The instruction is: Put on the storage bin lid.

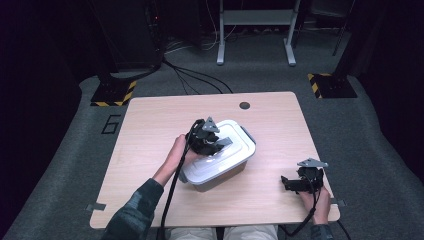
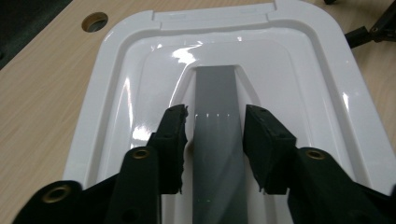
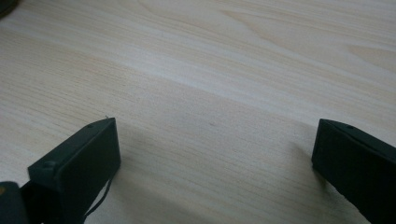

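1. I see my left gripper (image 1: 216,144) over the lid (image 1: 226,150) of a white plastic box (image 1: 220,170) that sits near the middle of the bench (image 1: 150,130).
2. In the left gripper view, its fingers (image 2: 170,140) stand partly open, one on each side of the grey handle strip (image 2: 215,135) that runs along the lid's recessed centre. The left finger is right at the strip's edge; the right one (image 2: 264,144) sits just beside the other edge. I cannot tell whether either pad actually presses the strip, so I read this as straddling it, not clamped on it.
3. The box is closed: the white lid covers it fully and its raised rim (image 2: 112,93) runs all the way round. I cannot see what is inside. From the high view the box lies turned at an angle to the bench edges, with grey latches (image 1: 246,132) at its far end.
4. A round cable hole (image 1: 244,105) shows in the bench beyond the box.
5. My right gripper (image 1: 292,184) rests near the bench's front right corner, well apart from the box.
6. In the right gripper view, its fingers (image 3: 79,163) are spread wide, with bare wood between them and nothing held. They sit very low over the surface; I cannot tell whether they touch it.
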The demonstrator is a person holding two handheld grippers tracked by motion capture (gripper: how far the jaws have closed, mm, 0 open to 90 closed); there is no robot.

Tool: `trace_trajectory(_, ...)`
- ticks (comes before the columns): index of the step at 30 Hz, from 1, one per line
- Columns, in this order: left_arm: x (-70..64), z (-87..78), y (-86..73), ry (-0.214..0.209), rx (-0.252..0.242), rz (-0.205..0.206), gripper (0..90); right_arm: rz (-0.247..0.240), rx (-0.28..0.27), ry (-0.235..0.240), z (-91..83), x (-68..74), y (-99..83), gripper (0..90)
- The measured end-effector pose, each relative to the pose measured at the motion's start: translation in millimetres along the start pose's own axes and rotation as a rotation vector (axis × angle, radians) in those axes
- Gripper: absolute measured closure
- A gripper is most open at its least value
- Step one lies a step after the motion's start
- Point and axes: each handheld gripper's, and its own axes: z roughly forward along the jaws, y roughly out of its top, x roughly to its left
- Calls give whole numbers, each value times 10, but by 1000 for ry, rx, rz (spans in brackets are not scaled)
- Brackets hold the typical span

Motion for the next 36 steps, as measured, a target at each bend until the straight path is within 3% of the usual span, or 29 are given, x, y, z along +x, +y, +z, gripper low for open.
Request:
trace_trajectory(6,26,-37,-25,25,-3,-40,312,1,0,0,0,1,0,1)
trace_trajectory(10,69,-102,-55,41,-16,-63,224,-1,0,0,0,-1,0,1)
trace_trajectory(16,183,-233,-116,83,-33,-103,154,-2,0,0,0,-1,0,1)
trace_trajectory(23,331,-428,-213,135,-55,-143,138,1,1,0,0,1,0,1)
trace_trajectory(28,439,-572,-292,163,-79,-196,109,-2,-1,0,1,-1,0,1)
trace_trajectory(36,615,-771,-504,233,-86,-238,80,-3,-1,-1,0,-1,0,1)
